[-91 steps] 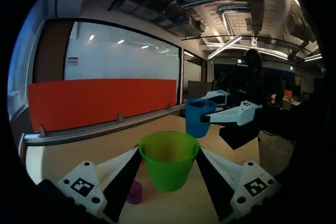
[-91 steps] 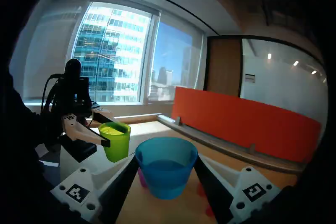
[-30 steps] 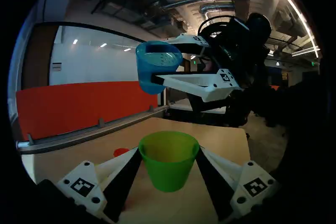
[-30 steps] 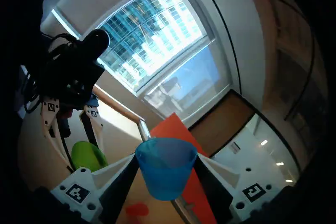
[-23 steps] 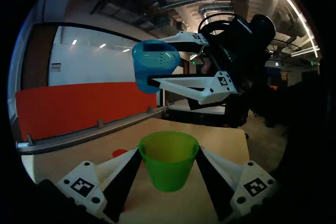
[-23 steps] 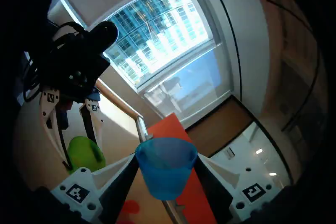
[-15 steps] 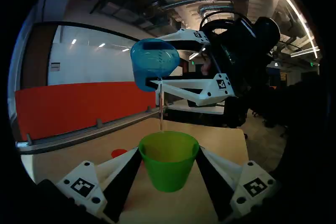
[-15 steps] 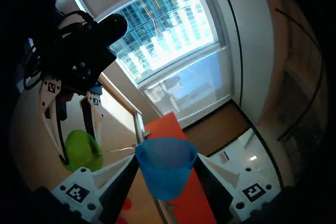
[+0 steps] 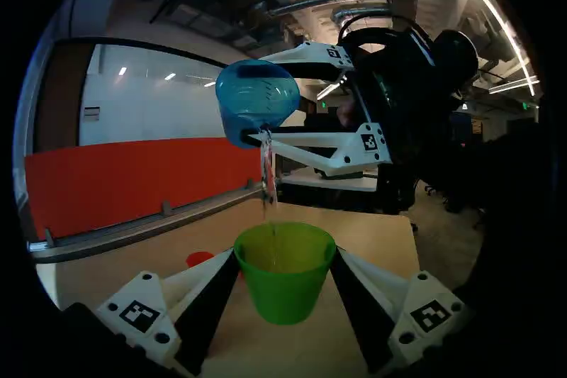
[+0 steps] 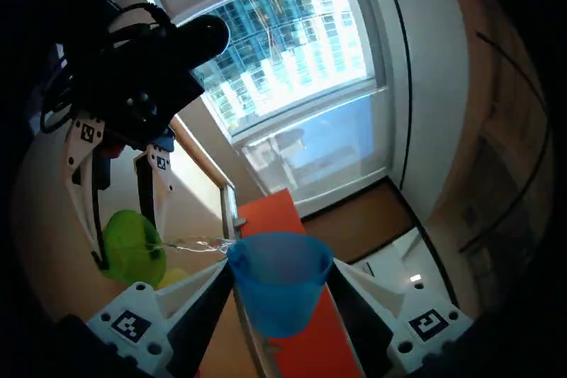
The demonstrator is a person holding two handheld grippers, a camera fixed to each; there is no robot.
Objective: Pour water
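Note:
My left gripper [image 9: 283, 275] is shut on a green cup [image 9: 285, 269] that stands upright above the wooden table [image 9: 368, 236]. Above it, my right gripper [image 9: 259, 105] holds a blue cup [image 9: 254, 100] tipped over on its side. A thin stream of water [image 9: 267, 179] falls from its rim into the green cup. In the right gripper view the blue cup [image 10: 280, 279] sits between my right gripper's [image 10: 280, 286] fingers, and water [image 10: 191, 243] runs from its rim toward the green cup [image 10: 131, 247] held in my left gripper [image 10: 124, 236].
A small red object [image 9: 200, 258] lies on the table to the left of the green cup. An orange partition [image 9: 135, 176] with a metal rail runs along the table's far edge. A large window [image 10: 283, 66] fills one wall.
The right gripper has lifted the blue cup from table height to above the green cup and tipped it further. Water now streams into the green cup, thicker than half a second ago.

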